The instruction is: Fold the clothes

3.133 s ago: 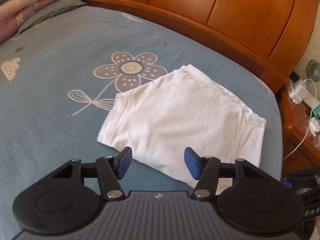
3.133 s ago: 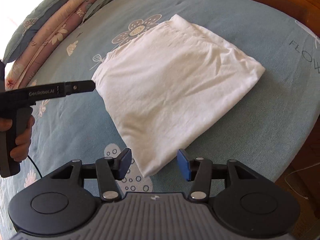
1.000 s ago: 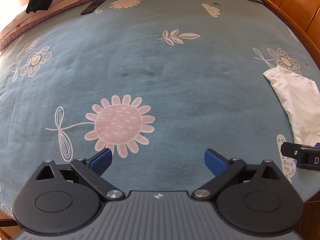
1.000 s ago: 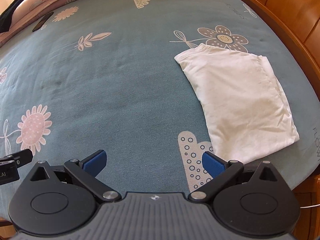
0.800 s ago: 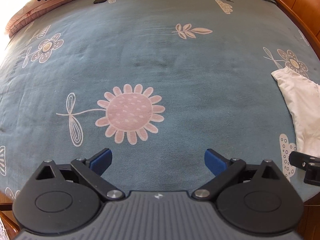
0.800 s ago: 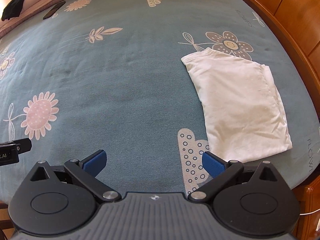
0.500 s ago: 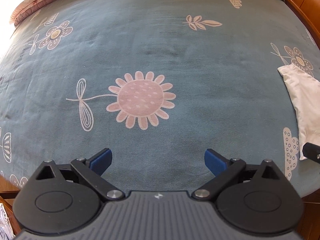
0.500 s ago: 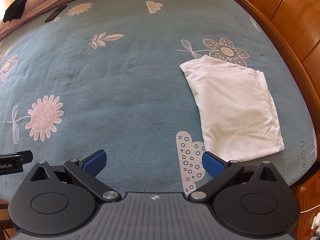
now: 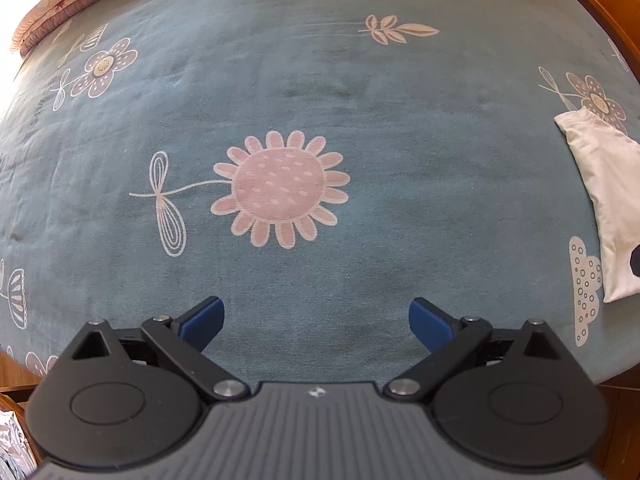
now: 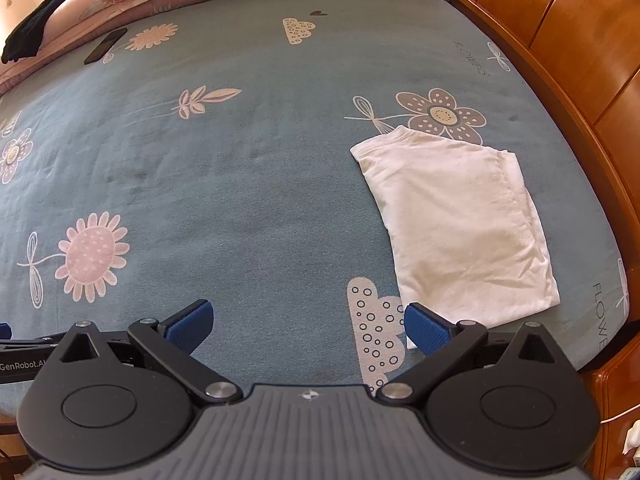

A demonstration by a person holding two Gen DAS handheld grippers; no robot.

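hovering spread wide and empty, left gripper (image 9: 316,318) and right gripper (image 10: 306,320) flank folded white garment (image 10: 456,220).

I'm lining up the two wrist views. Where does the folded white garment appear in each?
Left wrist view: folded white cotton garment at the far right edge, partly cut off.
Right wrist view: same garment right of centre, whole, near the wooden bed frame.
Shared landmark: pink printed sunflower on the blue sheet.
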